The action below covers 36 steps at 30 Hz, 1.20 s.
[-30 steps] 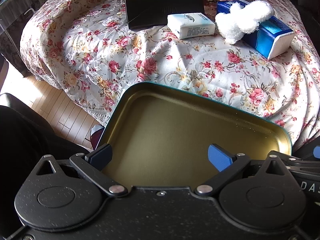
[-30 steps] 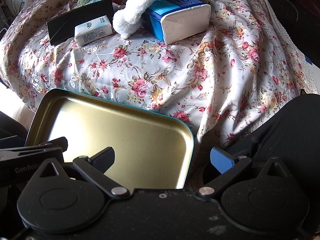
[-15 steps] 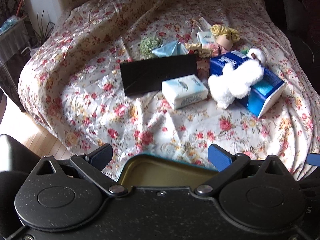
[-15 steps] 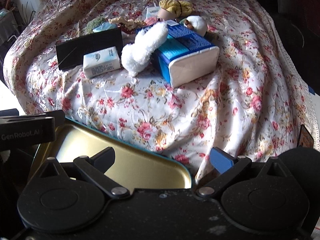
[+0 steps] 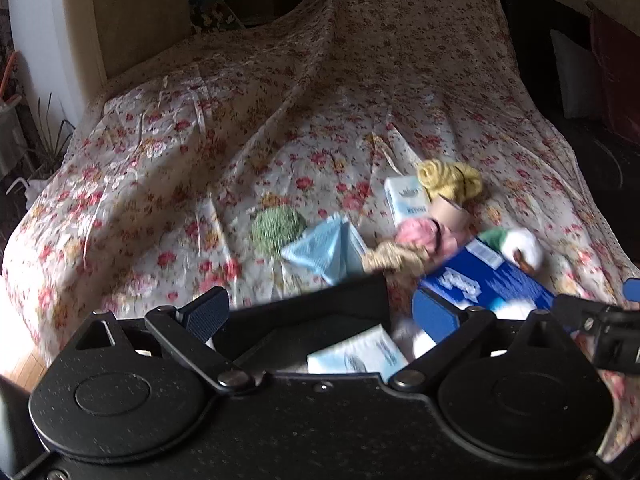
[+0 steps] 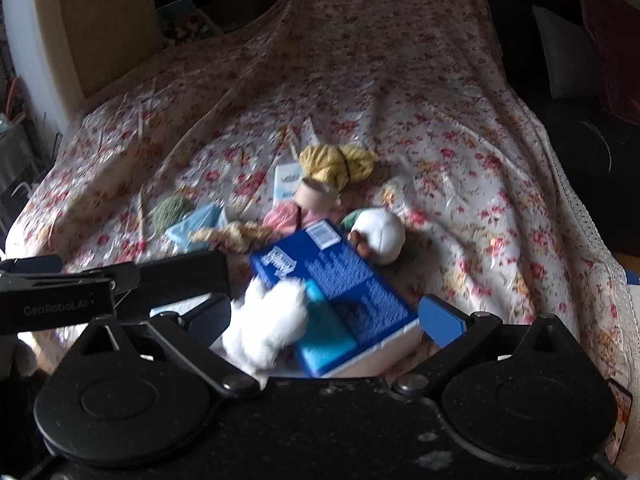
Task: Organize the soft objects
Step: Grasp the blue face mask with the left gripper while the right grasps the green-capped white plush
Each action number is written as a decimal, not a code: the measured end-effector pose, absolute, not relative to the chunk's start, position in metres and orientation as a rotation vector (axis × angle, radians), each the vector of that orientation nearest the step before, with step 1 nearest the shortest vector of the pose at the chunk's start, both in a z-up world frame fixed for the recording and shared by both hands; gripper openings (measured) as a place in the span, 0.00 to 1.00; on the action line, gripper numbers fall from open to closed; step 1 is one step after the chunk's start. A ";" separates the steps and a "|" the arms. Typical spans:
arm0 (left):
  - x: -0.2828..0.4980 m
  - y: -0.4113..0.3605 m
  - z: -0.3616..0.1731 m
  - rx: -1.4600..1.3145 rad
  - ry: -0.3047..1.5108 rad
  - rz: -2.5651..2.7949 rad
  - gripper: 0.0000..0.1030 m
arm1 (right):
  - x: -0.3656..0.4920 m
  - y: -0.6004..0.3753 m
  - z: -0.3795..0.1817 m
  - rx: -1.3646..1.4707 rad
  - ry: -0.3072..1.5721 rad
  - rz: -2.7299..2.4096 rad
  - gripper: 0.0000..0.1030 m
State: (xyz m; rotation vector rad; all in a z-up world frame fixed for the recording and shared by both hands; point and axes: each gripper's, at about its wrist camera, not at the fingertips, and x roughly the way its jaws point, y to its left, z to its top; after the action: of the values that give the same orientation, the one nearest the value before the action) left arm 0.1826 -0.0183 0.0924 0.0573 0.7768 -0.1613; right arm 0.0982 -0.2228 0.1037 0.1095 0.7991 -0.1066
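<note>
Soft things lie in a cluster on the floral bedspread (image 5: 168,184): a green yarn ball (image 5: 277,229), a pale blue cloth (image 5: 326,250), pink yarn (image 5: 418,232), yellow yarn (image 5: 450,178), a white plush (image 6: 276,326) on a blue tissue box (image 6: 344,280), and a white ball toy (image 6: 380,236). A white tissue pack (image 5: 362,356) lies by a black flat box (image 5: 312,314). My left gripper (image 5: 320,314) is open above the black box. My right gripper (image 6: 324,318) is open above the plush and blue box.
A small white pack (image 5: 408,200) and a cardboard tube (image 5: 450,214) lie among the yarn. The bed's left edge drops to a wood floor (image 5: 16,344). A dark sofa with cushions (image 5: 576,76) stands at the right. The left gripper shows in the right wrist view (image 6: 56,300).
Both grippers have risen and tilted up toward the bed. The gold tray that filled the lower view has dropped out of sight. The cluster of objects now sits right before the fingers.
</note>
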 end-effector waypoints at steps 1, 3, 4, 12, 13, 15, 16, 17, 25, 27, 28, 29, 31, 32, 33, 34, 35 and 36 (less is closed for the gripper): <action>0.193 -0.018 0.093 0.052 0.773 -0.160 0.92 | 0.111 -0.229 0.103 0.121 0.795 -0.121 0.98; 0.213 -0.017 0.093 0.032 0.773 -0.157 0.92 | 0.134 -0.240 0.100 0.154 0.802 -0.139 0.96; 0.223 -0.017 0.092 0.023 0.776 -0.158 0.92 | 0.150 -0.248 0.097 0.174 0.809 -0.147 0.95; 0.280 -0.018 0.071 -0.016 0.794 -0.128 0.92 | 0.226 -0.273 0.061 0.184 0.868 -0.220 0.95; 0.284 -0.019 0.068 -0.018 0.806 -0.124 0.92 | 0.229 -0.276 0.055 0.182 0.875 -0.224 0.95; 0.290 -0.021 0.061 -0.010 0.834 -0.127 0.92 | 0.232 -0.280 0.046 0.184 0.888 -0.224 0.95; 0.293 -0.023 0.059 -0.001 0.845 -0.132 0.92 | 0.232 -0.283 0.041 0.185 0.903 -0.221 0.95; 0.295 -0.025 0.055 0.004 0.857 -0.135 0.92 | 0.234 -0.285 0.036 0.186 0.922 -0.213 0.95; 0.313 -0.033 0.034 0.008 0.932 -0.141 0.92 | 0.248 -0.292 0.010 0.235 1.010 -0.189 0.86; 0.317 -0.032 0.030 -0.001 0.942 -0.138 0.92 | 0.252 -0.293 0.004 0.246 1.038 -0.187 0.78; 0.320 -0.031 0.028 -0.007 0.949 -0.137 0.92 | 0.254 -0.293 0.001 0.257 1.055 -0.179 0.72; 0.322 -0.031 0.027 -0.011 0.958 -0.138 0.92 | 0.254 -0.295 -0.002 0.277 1.069 -0.165 0.64; 0.324 -0.031 0.023 -0.019 0.969 -0.142 0.92 | 0.257 -0.298 -0.006 0.315 1.086 -0.134 0.52; 0.325 -0.031 0.022 -0.022 0.973 -0.142 0.92 | 0.257 -0.297 -0.005 0.314 1.081 -0.136 0.52; 0.326 -0.032 0.020 -0.021 0.978 -0.143 0.92 | 0.256 -0.296 -0.004 0.308 1.074 -0.136 0.52; 0.326 -0.033 0.019 -0.020 0.983 -0.146 0.92 | 0.256 -0.294 -0.003 0.300 1.069 -0.134 0.51; 0.327 -0.034 0.017 -0.017 0.985 -0.150 0.92 | 0.255 -0.293 -0.003 0.296 1.065 -0.133 0.51; 0.327 -0.036 0.016 -0.014 0.988 -0.151 0.92 | 0.254 -0.293 -0.002 0.293 1.058 -0.131 0.51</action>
State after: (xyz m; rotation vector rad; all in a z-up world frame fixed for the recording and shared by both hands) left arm 0.3269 -0.0359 0.0157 -0.0139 0.9876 -0.1513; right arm 0.2544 -0.2927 -0.0022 0.2934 1.0581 -0.1310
